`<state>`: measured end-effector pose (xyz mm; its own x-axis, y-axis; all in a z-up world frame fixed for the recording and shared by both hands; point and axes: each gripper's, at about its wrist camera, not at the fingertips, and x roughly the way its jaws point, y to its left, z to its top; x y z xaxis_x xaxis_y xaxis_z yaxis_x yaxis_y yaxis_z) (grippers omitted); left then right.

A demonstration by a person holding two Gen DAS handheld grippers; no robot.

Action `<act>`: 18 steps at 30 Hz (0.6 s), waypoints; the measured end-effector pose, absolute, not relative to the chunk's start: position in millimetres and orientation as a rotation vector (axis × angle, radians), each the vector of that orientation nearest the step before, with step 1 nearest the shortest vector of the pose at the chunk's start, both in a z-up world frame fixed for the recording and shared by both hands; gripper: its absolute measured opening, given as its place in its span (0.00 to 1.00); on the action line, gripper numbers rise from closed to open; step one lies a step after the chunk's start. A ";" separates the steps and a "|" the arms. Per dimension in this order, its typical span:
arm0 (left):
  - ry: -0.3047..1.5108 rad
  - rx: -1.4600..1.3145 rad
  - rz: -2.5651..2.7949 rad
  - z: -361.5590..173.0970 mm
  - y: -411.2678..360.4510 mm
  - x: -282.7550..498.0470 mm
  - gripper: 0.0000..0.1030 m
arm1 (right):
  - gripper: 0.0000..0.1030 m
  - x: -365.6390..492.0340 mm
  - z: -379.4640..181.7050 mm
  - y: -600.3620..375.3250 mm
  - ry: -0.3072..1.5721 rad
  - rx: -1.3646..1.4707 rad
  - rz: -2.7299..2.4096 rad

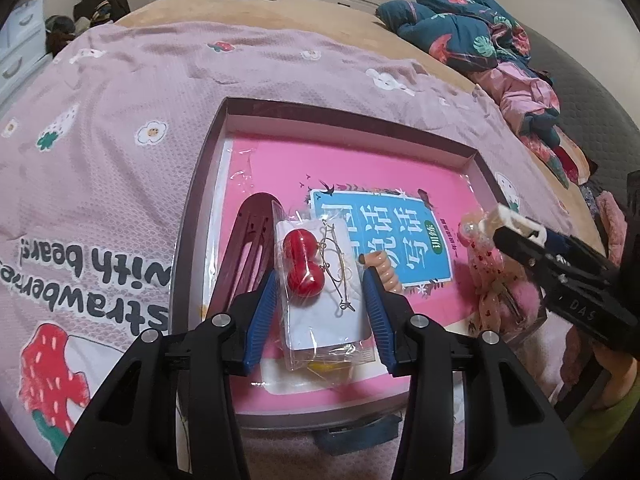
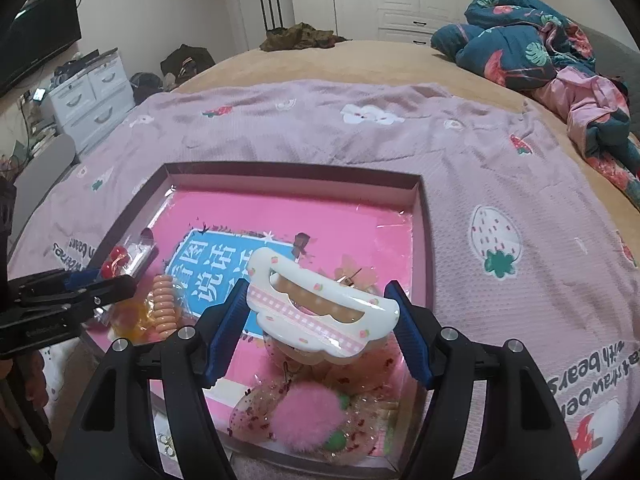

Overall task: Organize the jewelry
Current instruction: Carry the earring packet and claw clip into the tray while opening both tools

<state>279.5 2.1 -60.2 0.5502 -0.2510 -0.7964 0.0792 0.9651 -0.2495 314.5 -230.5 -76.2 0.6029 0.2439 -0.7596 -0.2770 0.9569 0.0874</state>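
Here, low in the left wrist view, the left gripper [image 1: 320,292] has its ribbed blue jaws spread apart around a crinkly clear packet of glossy red ball earrings [image 1: 303,261], which lies on the pink book in the shallow tray [image 1: 196,208]. In the right wrist view's lower centre, the right gripper [image 2: 322,320] clamps a smooth white scalloped hair claw [image 2: 320,314] above a fluffy pink pom-pom [image 2: 308,412]. A coiled peach hair tie [image 2: 164,304] sits lower left.

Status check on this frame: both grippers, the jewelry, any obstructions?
Left gripper open, straddling bagged red earrings. Right gripper around white hair clip, grip unclear. Coil hair tie beside left finger.
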 end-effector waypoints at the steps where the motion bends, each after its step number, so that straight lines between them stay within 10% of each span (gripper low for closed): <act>1: 0.971 -0.197 -0.200 -60.8 2.8 279.8 0.34 | 0.65 315.1 -78.2 -229.9 0.878 -0.041 0.302; 18: 0.926 -0.180 -0.175 -38.7 10.1 261.5 0.41 | 0.72 305.0 -85.3 -231.9 0.912 0.003 0.305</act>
<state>261.5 10.1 -38.7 0.5886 -0.2267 -0.7760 0.0723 0.9708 -0.2288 305.0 -231.9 -85.3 0.5722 0.2612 -0.7774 -0.2584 0.9571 0.1314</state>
